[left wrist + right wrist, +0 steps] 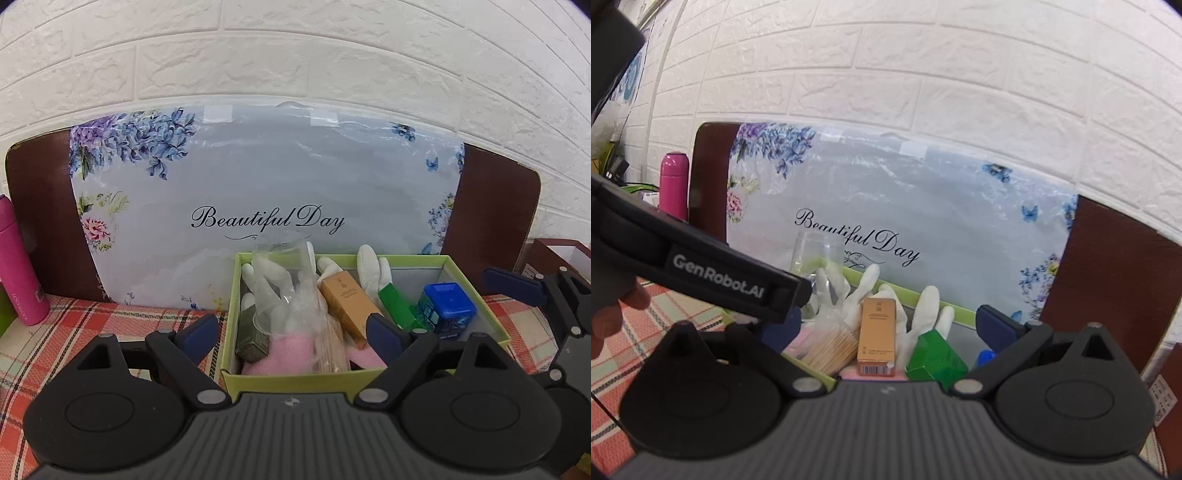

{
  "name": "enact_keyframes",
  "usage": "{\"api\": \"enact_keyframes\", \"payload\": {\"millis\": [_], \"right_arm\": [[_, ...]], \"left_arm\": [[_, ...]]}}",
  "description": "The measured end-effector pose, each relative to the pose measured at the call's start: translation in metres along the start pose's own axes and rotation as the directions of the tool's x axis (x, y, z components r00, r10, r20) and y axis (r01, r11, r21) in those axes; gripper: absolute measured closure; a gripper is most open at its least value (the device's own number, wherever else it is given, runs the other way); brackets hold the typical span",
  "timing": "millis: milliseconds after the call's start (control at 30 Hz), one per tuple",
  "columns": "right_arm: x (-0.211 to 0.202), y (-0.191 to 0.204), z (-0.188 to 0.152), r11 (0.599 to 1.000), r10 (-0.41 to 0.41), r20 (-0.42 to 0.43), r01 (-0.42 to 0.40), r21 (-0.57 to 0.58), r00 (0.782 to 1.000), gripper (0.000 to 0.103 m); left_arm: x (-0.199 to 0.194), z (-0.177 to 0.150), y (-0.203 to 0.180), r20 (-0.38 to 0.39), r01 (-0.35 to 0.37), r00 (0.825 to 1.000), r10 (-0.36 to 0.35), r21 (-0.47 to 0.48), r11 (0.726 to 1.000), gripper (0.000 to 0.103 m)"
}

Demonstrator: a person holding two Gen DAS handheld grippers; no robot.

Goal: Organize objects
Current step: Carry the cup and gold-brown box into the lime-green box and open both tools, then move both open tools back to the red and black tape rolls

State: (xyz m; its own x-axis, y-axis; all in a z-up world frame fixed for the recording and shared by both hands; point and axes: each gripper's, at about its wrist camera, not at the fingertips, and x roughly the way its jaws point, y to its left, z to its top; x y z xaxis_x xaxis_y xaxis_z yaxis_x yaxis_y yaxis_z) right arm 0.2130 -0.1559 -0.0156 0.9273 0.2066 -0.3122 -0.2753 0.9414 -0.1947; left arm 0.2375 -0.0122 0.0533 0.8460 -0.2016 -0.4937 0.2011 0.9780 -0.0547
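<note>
Your left hand-held gripper (pixel 291 334) stood with its jaws spread wide and nothing between the pads. It hung over the near wall of the box (pixel 295 378), touching none of the contents. Your right hand-held gripper (pixel 886 332) was likewise spread wide and gripped nothing; in the left wrist view it appeared at the right edge of the frame, beside the box.

The box, green and open-topped, sat on the checked cloth (pixel 74 332) that covers the surface, close to the far edge. It held the task items, packed together:

- A dark bottle (pixel 253 339) stood in the near left corner.
- A pink glove (pixel 291 350) lay along the near wall.
- White gloves (pixel 373 269) stood fingers-up against the far wall.
- A clear cup (pixel 284 266) leaned among the gloves, rising above the rim.
- A toothpick bundle (pixel 833 349), in clear wrap, lay tilted just right of the pink glove.
- A tan carton (pixel 347 306) leaned at the centre.
- A green carton (pixel 934 360) lay tilted to its right.
- A blue container (pixel 448 308) stood in the right part of the box.

Behind the box, a floral panel (pixel 258 177) reading "Beautiful Day" leaned upright on a brown board (pixel 40 221) against the brick wall (pixel 295 55). A pink flask (pixel 18 266) stood at the left edge of the surface.

In the right wrist view, your hand (pixel 617 314) showed at the left, under the body of the left tool.
</note>
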Motion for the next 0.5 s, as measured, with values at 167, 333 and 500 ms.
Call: {"api": "enact_keyframes", "payload": {"millis": [167,333,500], "right_arm": [[-0.03,-0.004,-0.005,0.999,-0.013,0.003,0.013,0.029,1.0,0.0],[-0.058,-0.007,-0.018,0.998,-0.026,-0.004,0.026,0.054,1.0,0.0],[-0.083,-0.009,-0.04,0.996,-0.038,-0.035,0.041,0.086,0.999,0.0]], "left_arm": [[-0.026,-0.013,-0.015,0.019,-0.012,1.0,0.012,0.019,1.0,0.013],[-0.052,-0.03,-0.022,0.048,-0.016,0.999,0.016,-0.003,1.0,0.013],[-0.065,-0.054,-0.031,0.032,0.01,0.999,-0.009,-0.028,1.0,0.013]]}}
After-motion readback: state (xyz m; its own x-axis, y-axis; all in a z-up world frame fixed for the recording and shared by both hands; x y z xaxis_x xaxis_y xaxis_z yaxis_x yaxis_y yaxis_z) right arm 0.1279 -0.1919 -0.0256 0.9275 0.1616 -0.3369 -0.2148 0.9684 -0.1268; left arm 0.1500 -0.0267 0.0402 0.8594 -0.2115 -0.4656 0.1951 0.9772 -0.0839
